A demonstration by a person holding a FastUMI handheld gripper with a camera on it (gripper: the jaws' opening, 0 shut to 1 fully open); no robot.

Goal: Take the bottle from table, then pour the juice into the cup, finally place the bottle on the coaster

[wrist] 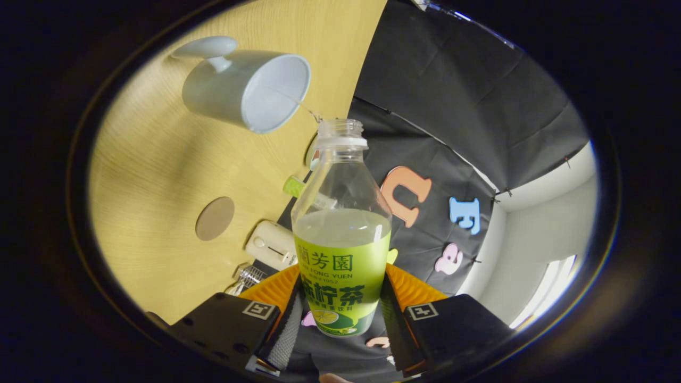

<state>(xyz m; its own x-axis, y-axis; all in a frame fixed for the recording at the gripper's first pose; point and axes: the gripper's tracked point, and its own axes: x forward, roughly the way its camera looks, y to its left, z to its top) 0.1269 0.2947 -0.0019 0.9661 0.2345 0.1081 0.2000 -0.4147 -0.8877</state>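
Counter edge: the counter [159, 159] ends in a straight edge running from about 12 o'clock of the bottle's mouth down toward 7 o'clock, where it meets the booth's black cloth wall [468, 106].
Open room: bare wood lies at 9 to 10 o'clock of the bottle, between the cup and the coaster; the space at 1 to 3 o'clock of the bottle is off the counter, in front of the cloth.
Crowded strip: along the counter edge, at 8 to 9 o'clock of the bottle's body, sit a small white device [271, 244], a green-capped item [293, 186] partly hidden behind the bottle, and a shiny ribbed object [247, 277] near the left finger.
Tongs: the tongs [340, 314] are clenched on the bottle, with both fingers pressing the labelled lower body from either side, opened just to the bottle's width.
Bottle: the bottle [341, 239] stands between the fingers, uncapped, with its mouth pointing ahead and pale juice filling roughly its lower half.
Stream: a thin thread of liquid [306, 106] runs from the bottle's mouth toward 10 o'clock, into the cup.
Cup: the white cup [247, 88] stands at 10 to 11 o'clock just beyond the bottle's mouth, its opening facing the bottle and its handle on the far side.
Coaster: the round brown coaster [215, 218] lies flat on the counter at 9 o'clock of the bottle, apart from it and from the cup.
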